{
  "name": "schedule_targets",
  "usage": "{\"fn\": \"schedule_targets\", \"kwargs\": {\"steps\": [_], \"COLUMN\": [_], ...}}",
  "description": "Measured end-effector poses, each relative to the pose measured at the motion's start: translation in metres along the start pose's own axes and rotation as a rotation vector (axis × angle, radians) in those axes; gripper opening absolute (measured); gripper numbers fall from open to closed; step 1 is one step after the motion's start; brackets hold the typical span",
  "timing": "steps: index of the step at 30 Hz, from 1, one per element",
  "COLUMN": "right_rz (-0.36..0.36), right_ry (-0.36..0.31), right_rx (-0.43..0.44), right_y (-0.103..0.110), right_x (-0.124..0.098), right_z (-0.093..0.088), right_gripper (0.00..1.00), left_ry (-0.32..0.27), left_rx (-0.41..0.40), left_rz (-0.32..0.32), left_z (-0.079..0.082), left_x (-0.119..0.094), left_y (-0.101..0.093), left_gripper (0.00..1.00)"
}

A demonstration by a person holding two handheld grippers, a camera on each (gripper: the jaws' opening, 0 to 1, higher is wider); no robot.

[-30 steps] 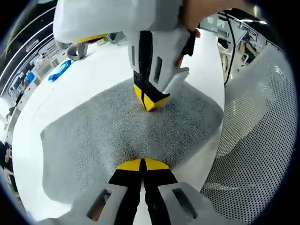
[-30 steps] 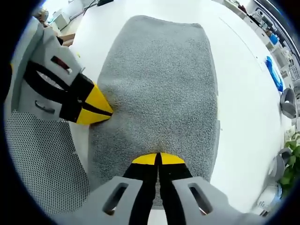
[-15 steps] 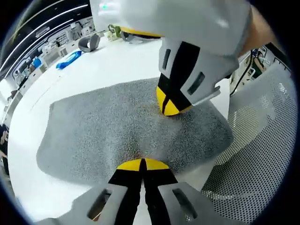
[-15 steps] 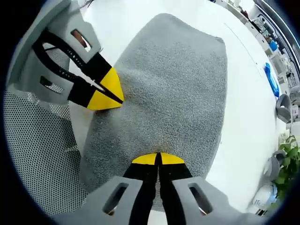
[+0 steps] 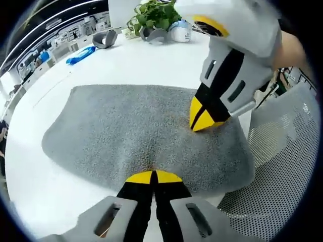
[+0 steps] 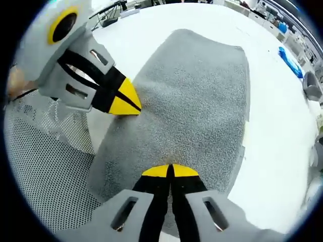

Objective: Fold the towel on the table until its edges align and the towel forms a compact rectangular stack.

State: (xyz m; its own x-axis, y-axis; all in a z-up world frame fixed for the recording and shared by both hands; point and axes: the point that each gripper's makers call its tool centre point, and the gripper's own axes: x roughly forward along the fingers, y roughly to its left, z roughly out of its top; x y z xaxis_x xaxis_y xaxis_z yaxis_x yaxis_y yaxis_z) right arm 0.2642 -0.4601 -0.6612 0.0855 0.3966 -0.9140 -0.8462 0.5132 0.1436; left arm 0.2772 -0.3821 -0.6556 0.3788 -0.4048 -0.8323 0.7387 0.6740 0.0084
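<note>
Left gripper view: both grippers pinching the grey towel's (image 5: 131, 131) near edge.
Left gripper (image 5: 153, 176) and right gripper (image 6: 168, 170) are clamped on it; fold seems underway, edges not yet aligned.

Towel (image 5: 136, 131) on table (image 5: 151, 65), plant (image 5: 156, 17) behind

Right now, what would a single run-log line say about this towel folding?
stage: fold under way | towel: grey, on white table | left gripper: shut on towel edge | right gripper: shut on towel edge | stack: not yet formed
</note>
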Motion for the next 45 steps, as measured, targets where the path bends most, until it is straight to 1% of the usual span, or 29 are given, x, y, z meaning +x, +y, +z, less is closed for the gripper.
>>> {"fn": "schedule_targets", "kwargs": {"steps": [3, 5, 8, 18, 21, 23, 25, 28, 31, 33, 36, 39, 40, 43, 45], "right_rz": [0.041, 0.054, 0.064, 0.054, 0.046, 0.034, 0.024, 0.01, -0.004, -0.028, -0.068, -0.094, -0.096, -0.108, -0.114], "right_ry": [-0.036, -0.055, -0.069, -0.075, -0.084, -0.099, -0.103, -0.118, -0.141, -0.159, -0.158, -0.146, -0.145, -0.143, -0.142], "right_rx": [0.024, 0.061, 0.074, 0.054, 0.048, 0.024, 0.02, 0.022, 0.039, 0.015, -0.006, -0.008, -0.007, 0.015, 0.019], "right_y": [0.004, 0.007, 0.01, 0.015, 0.017, 0.018, 0.019, 0.018, 0.018, 0.019, 0.021, 0.022, 0.022, 0.021, 0.02], "right_x": [-0.001, -0.001, 0.0, 0.001, 0.002, 0.002, 0.002, 0.002, 0.002, 0.003, 0.003, 0.004, 0.004, 0.004, 0.004], "right_z": [-0.001, -0.002, -0.001, 0.001, 0.001, 0.002, 0.003, 0.003, 0.003, 0.005, 0.006, 0.007, 0.008, 0.008, 0.008], "right_gripper": [0.0, 0.0, 0.0, 0.0, 0.0, 0.0, 0.0, 0.0, 0.0, 0.0, 0.0, 0.0, 0.0, 0.0, 0.0], "left_ry": [0.007, 0.015, 0.021, 0.034, 0.036, 0.032, 0.036, 0.061, 0.074, 0.072, 0.071, 0.085, 0.089, 0.106, 0.103], "left_rx": [0.006, 0.02, 0.037, 0.07, 0.092, 0.106, 0.111, 0.128, 0.167, 0.225, 0.287, 0.298, 0.308, 0.381, 0.409], "left_rz": [-0.003, -0.005, -0.002, -0.011, -0.008, -0.009, -0.023, -0.046, -0.059, -0.077, -0.11, -0.125, -0.126, -0.112, -0.102], "left_z": [0.0, 0.0, 0.0, 0.002, 0.003, 0.004, 0.005, 0.006, 0.008, 0.009, 0.01, 0.011, 0.011, 0.013, 0.015], "left_x": [0.0, 0.0, 0.0, 0.001, 0.002, 0.002, 0.003, 0.004, 0.006, 0.006, 0.007, 0.008, 0.009, 0.01, 0.012], "left_y": [0.001, 0.002, 0.003, 0.007, 0.009, 0.011, 0.013, 0.013, 0.013, 0.013, 0.012, 0.012, 0.012, 0.011, 0.011], "left_gripper": [0.01, 0.01, 0.01, 0.01, 0.01, 0.01, 0.01, 0.01, 0.01, 0.01, 0.01, 0.01, 0.01, 0.01, 0.01]}}
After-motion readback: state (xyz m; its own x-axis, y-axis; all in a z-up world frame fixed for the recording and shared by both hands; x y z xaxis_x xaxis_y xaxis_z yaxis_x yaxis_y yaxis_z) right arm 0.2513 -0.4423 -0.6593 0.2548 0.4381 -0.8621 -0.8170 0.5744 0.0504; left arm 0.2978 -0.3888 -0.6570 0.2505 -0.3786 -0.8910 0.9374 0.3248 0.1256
